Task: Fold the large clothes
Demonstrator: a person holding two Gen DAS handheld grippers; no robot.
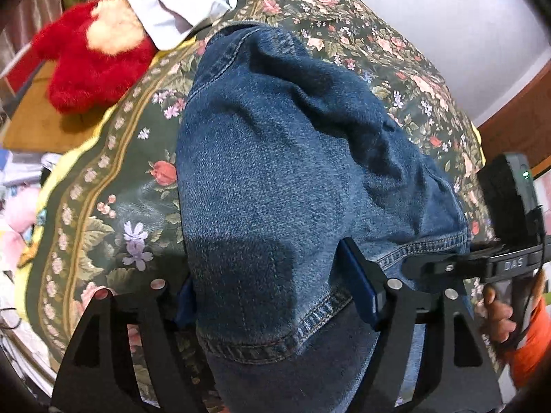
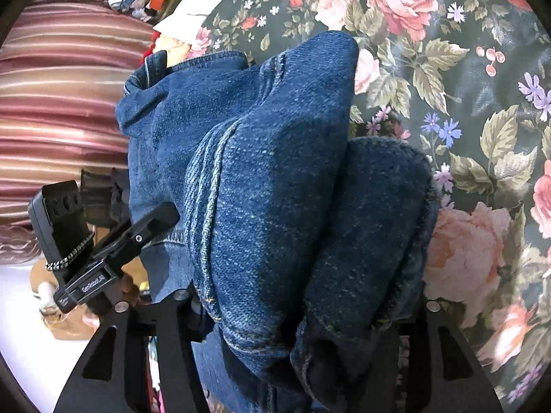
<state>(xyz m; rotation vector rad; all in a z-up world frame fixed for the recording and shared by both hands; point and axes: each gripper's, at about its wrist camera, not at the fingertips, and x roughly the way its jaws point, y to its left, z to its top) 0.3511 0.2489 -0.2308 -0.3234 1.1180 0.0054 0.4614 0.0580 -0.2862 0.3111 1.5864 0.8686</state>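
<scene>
both claws [image 1: 275,296] [image 2: 310,309] clamped on jeans [image 1: 292,158]

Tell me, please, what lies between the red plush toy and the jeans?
In the left wrist view, a strip of the floral bedspread separates the red plush toy from the jeans; nothing else sits there.

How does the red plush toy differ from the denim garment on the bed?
The red plush toy is fluffy, bright red with a cream patch; the denim garment is blue woven cloth with stitched seams. The toy lies off to the side, untouched; the garment is pinched by both the left gripper and right gripper. Both rest over the floral bedspread.
</scene>
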